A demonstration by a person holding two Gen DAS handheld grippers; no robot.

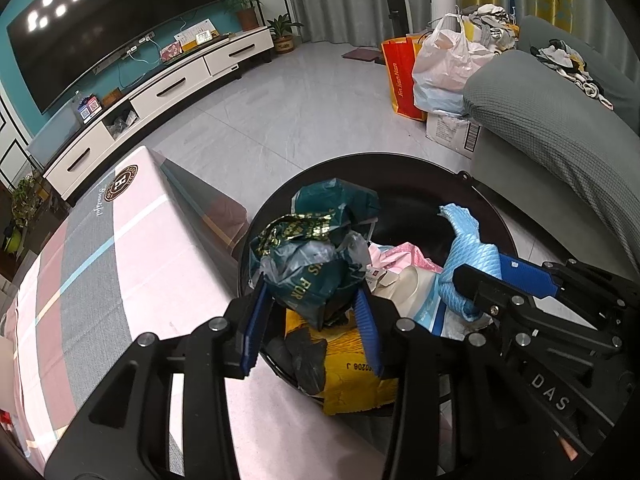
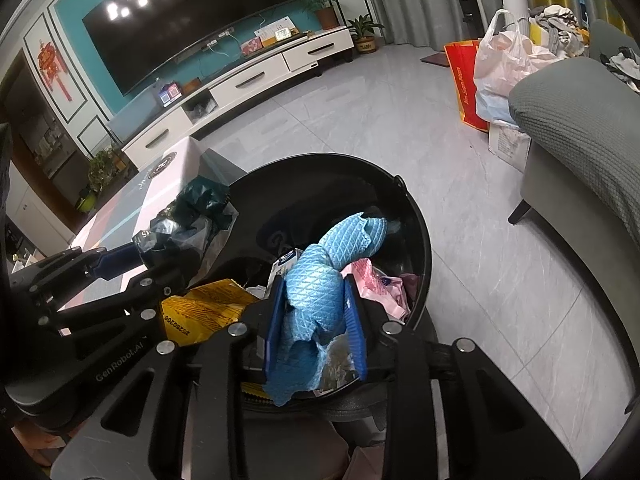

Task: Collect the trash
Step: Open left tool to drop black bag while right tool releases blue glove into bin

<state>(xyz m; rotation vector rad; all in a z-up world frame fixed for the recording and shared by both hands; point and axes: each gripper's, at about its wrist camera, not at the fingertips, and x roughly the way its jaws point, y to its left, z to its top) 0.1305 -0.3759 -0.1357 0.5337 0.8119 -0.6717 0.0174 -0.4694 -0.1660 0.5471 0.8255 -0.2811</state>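
**Two grippers holding crumpled waste over a black bin**

Background, both views: a grey tiled floor [image 1: 304, 96], a wall-mounted television [image 1: 112, 20] above a long white cabinet [image 1: 168, 88], and a grey sofa [image 1: 552, 120] with a white plastic bag [image 1: 448, 64] and an orange bag [image 1: 402, 76] beside it. A table under a pink-and-grey checked cloth [image 1: 100, 264] stands just beside the bin.

Centre: a round black bin [image 1: 400, 164], partly filled. Inside lie a yellow packet [image 1: 352, 364], pink wrapping [image 1: 404, 256] and a white pouch [image 1: 416, 292].

Left gripper [image 1: 312, 312]: jaws partly open, their blue pads pressed against a crumpled dark green plastic bag [image 1: 312, 276] with gold print; the bag is gripped over the near-left rim of the bin.

Right gripper [image 2: 316, 320]: jaws set narrower, pads closed on a twisted light blue cloth [image 2: 320, 288] with a diamond weave. Its upper end reaches over the bin's interior; its lower end hangs below the pads, above the bin's near edge.
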